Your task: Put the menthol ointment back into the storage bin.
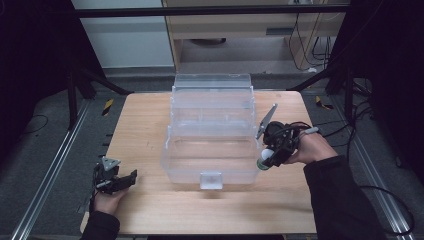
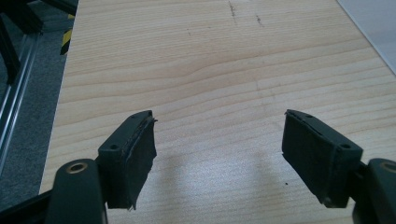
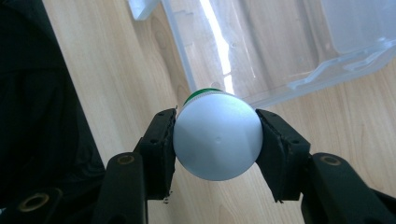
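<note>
The wooden table (image 1: 165,210) lies under both claws, its grain running across the left gripper view beneath the spread jaws. Just left of the right gripper (image 1: 265,161) in the high view sits the clear plastic box (image 1: 212,135), open, with stepped trays rising toward its raised lid at the far side and a small latch at its near wall; in the right gripper view its transparent wall (image 3: 280,60) lies just beyond the jaw tips. The right gripper is clenched on a white bottle (image 3: 216,140): both pads (image 3: 164,140) press its rounded body from either side, and a green band shows at its far end. In the high view the bottle (image 1: 264,160) is off the tabletop, just beside the box's right near corner, outside its wall. The left gripper (image 1: 116,181) rests near the table's near left edge, well apart from the box, its jaws released and wide with bare wood between the pads (image 2: 140,158).
</note>
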Action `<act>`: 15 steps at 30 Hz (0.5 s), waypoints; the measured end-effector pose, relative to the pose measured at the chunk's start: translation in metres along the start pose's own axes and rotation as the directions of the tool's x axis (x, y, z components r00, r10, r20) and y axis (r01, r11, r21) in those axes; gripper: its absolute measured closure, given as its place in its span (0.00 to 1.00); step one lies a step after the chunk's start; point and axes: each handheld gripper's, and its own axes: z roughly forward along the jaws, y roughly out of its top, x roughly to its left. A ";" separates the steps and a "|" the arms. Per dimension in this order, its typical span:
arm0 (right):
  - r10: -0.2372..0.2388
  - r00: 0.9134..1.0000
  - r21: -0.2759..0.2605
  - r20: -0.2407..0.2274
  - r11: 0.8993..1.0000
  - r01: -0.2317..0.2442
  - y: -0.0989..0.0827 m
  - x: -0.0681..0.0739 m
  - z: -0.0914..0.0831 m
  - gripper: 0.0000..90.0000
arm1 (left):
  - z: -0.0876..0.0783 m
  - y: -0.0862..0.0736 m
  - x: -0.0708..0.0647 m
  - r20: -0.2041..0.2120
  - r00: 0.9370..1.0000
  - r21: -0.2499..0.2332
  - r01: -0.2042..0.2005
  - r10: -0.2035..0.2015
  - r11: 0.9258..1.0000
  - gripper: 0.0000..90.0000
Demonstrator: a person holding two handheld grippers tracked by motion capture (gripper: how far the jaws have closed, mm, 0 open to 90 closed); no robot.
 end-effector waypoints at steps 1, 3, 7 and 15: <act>0.008 1.000 -0.001 0.001 1.000 -0.008 0.002 -0.001 0.000 0.56 | 0.000 0.000 0.000 0.000 1.000 0.000 0.000 0.000 1.000 0.28; 0.003 1.000 -0.005 0.003 1.000 -0.003 0.003 -0.002 0.000 0.56 | 0.000 0.000 0.000 0.000 1.000 0.000 0.000 0.000 1.000 0.28; 0.003 1.000 -0.016 0.010 1.000 -0.003 0.012 -0.007 0.003 0.56 | 0.000 0.000 0.000 -0.001 1.000 -0.001 0.002 -0.002 1.000 0.28; 0.001 1.000 -0.045 0.019 0.999 0.000 0.022 -0.014 0.012 0.56 | 0.000 0.000 0.000 0.001 1.000 0.000 0.000 0.000 1.000 0.28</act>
